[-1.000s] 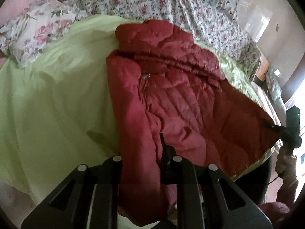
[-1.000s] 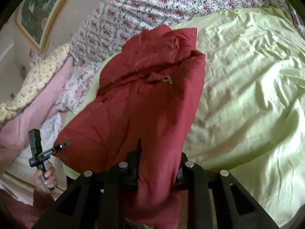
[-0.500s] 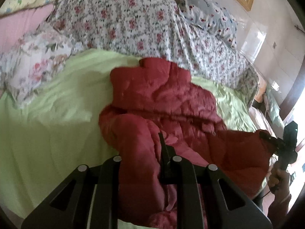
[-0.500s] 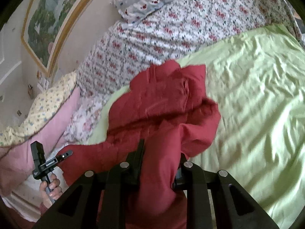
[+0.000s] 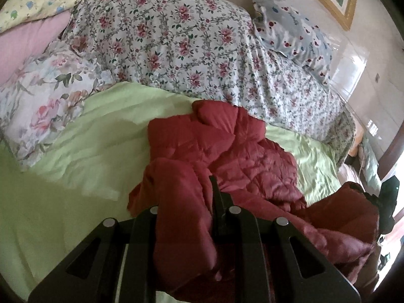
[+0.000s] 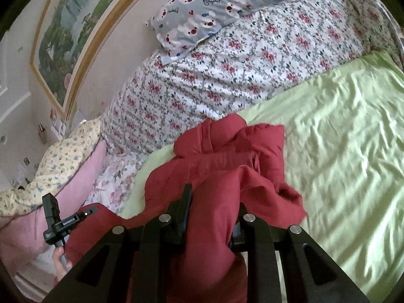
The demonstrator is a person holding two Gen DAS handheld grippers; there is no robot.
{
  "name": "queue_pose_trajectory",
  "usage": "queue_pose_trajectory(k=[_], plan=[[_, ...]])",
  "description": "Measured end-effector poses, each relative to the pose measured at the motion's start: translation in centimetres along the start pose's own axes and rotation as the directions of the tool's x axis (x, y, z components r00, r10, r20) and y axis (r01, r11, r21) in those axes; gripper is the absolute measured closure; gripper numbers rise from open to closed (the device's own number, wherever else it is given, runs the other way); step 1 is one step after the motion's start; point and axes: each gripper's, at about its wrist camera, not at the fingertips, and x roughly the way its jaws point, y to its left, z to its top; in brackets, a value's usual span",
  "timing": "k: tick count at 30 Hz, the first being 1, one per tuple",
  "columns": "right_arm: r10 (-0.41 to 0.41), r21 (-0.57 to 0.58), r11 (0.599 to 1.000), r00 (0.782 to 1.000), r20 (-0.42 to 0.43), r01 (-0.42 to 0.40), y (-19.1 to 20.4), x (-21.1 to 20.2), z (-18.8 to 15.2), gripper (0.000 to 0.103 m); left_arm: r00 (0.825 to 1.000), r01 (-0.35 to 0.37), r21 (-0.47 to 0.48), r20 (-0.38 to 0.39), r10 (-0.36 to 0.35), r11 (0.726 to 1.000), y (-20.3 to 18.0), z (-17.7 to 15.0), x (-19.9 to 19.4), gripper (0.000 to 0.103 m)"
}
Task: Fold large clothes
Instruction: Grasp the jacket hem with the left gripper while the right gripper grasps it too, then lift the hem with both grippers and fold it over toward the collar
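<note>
A dark red quilted jacket (image 5: pixel 227 146) lies bunched on the pale green bedsheet (image 5: pixel 75 176), its far part resting near the flowered bedding. My left gripper (image 5: pixel 186 202) is shut on one lower corner of the jacket and holds it up off the bed. In the right wrist view the same jacket (image 6: pixel 227 151) folds over toward its collar end, and my right gripper (image 6: pixel 212 207) is shut on the other lower corner. Each gripper shows in the other's view: the right gripper (image 5: pixel 378 199) at the far right, the left gripper (image 6: pixel 93 209) at the lower left with a hand under it.
A flowered duvet (image 5: pixel 176 38) is heaped along the wall behind the jacket. A bear-print pillow (image 6: pixel 214 5) lies on top of it. A floral pillow (image 5: pixel 38 106) and pink bedding (image 5: pixel 30 45) sit left. A framed picture (image 6: pixel 70 38) hangs above. Green sheet (image 6: pixel 341 151) spreads right.
Both grippers rose and carried the jacket's lower edge forward toward its collar end. The flat jacket has bunched and doubled over, and the views tilted up to show more wall and bedding.
</note>
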Motion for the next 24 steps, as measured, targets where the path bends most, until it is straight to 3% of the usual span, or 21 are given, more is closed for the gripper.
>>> queue_pose_trajectory(k=[11,24], plan=[[-0.018,0.056,0.998,0.999,0.04,0.016,-1.6,4.3,3.2,0.081,0.999,-0.037,-0.069,-0.001,0.037,0.997,1.2,3.3,4.4,0.086],[-0.156,0.158,0.977,0.985,0.08,0.142,-5.4,10.6,5.9,0.08,0.984,-0.177,-0.107,-0.022,0.176,0.978,2.8,5.9,12.4,0.085]])
